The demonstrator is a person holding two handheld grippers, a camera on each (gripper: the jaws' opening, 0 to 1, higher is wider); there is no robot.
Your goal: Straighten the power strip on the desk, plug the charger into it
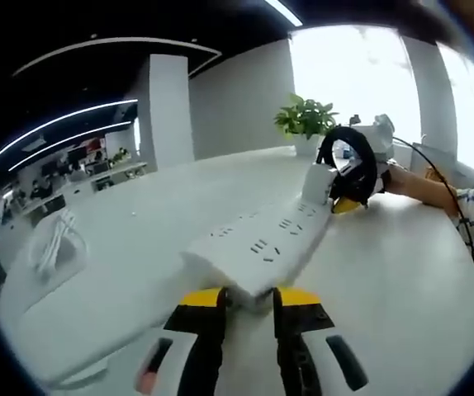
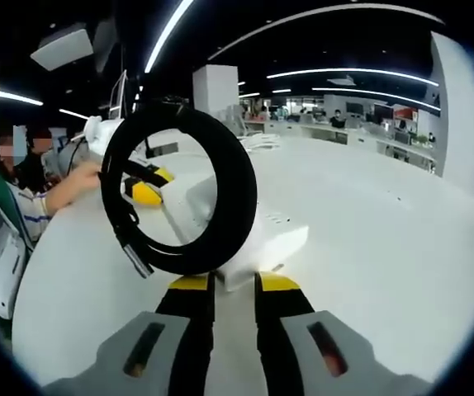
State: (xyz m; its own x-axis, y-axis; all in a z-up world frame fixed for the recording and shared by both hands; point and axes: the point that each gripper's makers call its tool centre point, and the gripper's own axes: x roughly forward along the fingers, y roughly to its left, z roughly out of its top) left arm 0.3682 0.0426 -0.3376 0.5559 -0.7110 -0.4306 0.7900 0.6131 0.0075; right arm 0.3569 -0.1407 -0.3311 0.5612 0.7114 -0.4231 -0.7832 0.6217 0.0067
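Power strip (image 1: 262, 243) end apparently between left tongs (image 1: 249, 301).

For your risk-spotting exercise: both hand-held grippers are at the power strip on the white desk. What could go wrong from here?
1. The left hand-held gripper pinches only one end of the power strip; it might twist or slip out.
2. The coiled black cable hangs around the charger by the right hand-held gripper, and may snag or hide the sockets.
3. A person's hand is close to the strip and could be bumped.
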